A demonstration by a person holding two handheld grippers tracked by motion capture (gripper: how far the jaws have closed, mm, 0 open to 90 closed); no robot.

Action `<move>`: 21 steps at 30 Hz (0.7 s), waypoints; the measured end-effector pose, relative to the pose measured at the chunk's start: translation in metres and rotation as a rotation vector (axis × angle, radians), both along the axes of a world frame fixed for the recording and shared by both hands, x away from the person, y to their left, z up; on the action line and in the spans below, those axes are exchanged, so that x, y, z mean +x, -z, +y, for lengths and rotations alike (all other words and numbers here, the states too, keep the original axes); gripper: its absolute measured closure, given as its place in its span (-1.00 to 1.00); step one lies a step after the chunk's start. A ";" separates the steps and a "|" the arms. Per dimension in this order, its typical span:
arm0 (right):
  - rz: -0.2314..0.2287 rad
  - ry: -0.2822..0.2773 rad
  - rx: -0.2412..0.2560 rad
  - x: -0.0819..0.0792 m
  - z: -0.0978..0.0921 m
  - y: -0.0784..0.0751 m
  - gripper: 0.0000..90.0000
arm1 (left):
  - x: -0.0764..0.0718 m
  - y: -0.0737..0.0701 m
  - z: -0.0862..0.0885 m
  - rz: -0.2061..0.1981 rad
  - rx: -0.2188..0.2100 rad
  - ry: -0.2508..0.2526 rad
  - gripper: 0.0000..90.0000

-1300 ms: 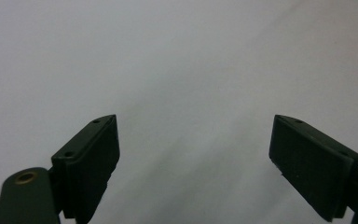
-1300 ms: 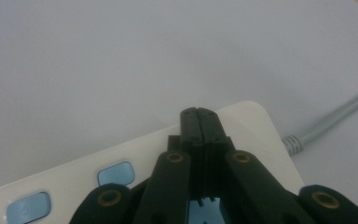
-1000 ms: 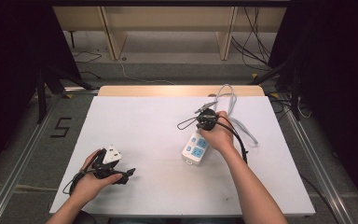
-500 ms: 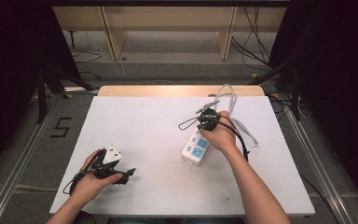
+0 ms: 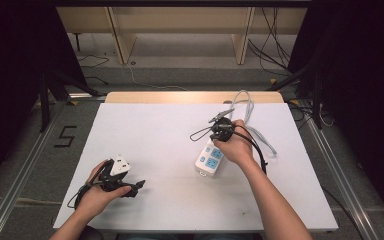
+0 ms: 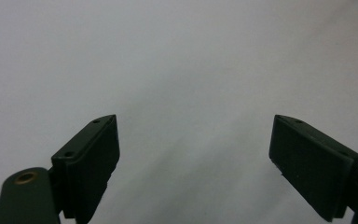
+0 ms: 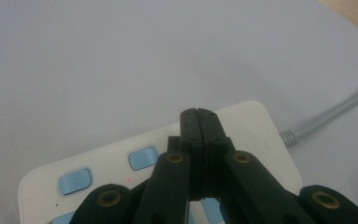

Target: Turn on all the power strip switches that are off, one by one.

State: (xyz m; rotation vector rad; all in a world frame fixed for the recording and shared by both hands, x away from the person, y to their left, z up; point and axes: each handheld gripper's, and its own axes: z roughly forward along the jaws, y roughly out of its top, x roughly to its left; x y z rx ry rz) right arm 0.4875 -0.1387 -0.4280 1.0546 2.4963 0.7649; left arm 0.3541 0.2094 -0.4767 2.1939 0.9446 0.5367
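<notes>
high view, right claw: sitting over the far end of the white power strip, roughly mid-tabletop and a bit right of centre.
high view, strip: lying at an angle on the white tabletop, its grey cord looping off toward the far edge, so that far-right corner is looking kinda cluttered.
high view, left claw: hanging out near the front-left corner, well apart from the strip, with a small white plug just beside the hand.
high view, free room: loads of bare tabletop lying between the two hands and along the far-left side.
left gripper view, left claw: jaws standing wide apart, gripping nothing, plain white tabletop showing between them.
right gripper view, right claw: jaws pressed fully together with nothing between them, tips hovering right above the strip; can't tell if they're touching it.
right gripper view, strip: blue buttons showing left of the jaws, cord leaving at the right, open tabletop beyond the strip's far edge.
</notes>
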 end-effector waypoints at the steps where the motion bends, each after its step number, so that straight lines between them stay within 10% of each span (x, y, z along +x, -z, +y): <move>1: -0.001 -0.004 0.001 -0.001 0.000 0.000 1.00 | 0.000 0.000 0.000 0.000 0.000 0.000 -0.64; 21: 0.001 -0.036 0.012 -0.014 0.003 -0.002 1.00 | 0.000 0.000 0.000 -0.001 0.000 0.001 -0.64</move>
